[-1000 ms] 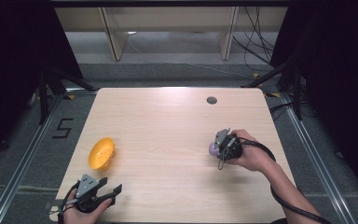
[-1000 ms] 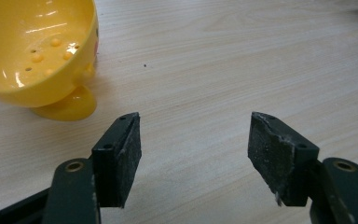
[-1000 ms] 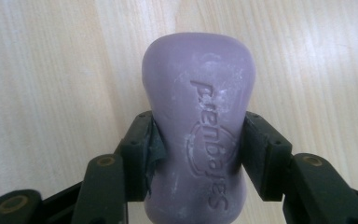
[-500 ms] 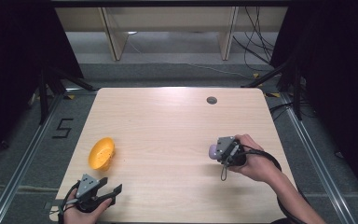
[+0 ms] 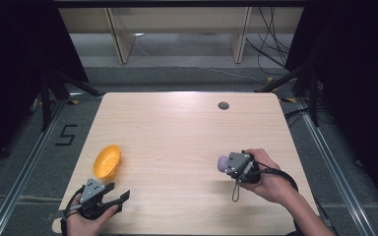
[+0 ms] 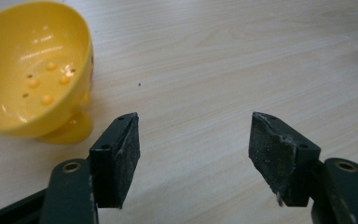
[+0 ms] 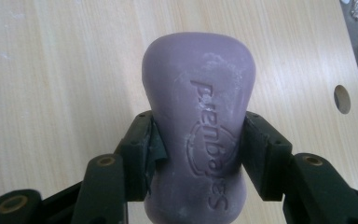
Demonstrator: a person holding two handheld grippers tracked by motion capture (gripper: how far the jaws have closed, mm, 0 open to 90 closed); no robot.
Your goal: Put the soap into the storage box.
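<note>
Clamped between the right gripper (image 5: 225, 164)'s jaws was a purple soap bar (image 7: 198, 121), squeezed at its waist and carried just above the table (image 5: 177, 128) at its right side. Left gripper (image 6: 193, 149) rested at the near left corner, jaws spread with nothing between them. That table was pale wood with a small round hole (image 5: 223, 105) near its far edge; grey floor, black curtains and cables surrounded it. A yellow bowl (image 5: 107, 161) stood tilted just beyond the left gripper, holding only wet droplets. Since a second earlier, the right hand had drawn the soap nearer the table's front edge; bowl and left gripper stayed put.
</note>
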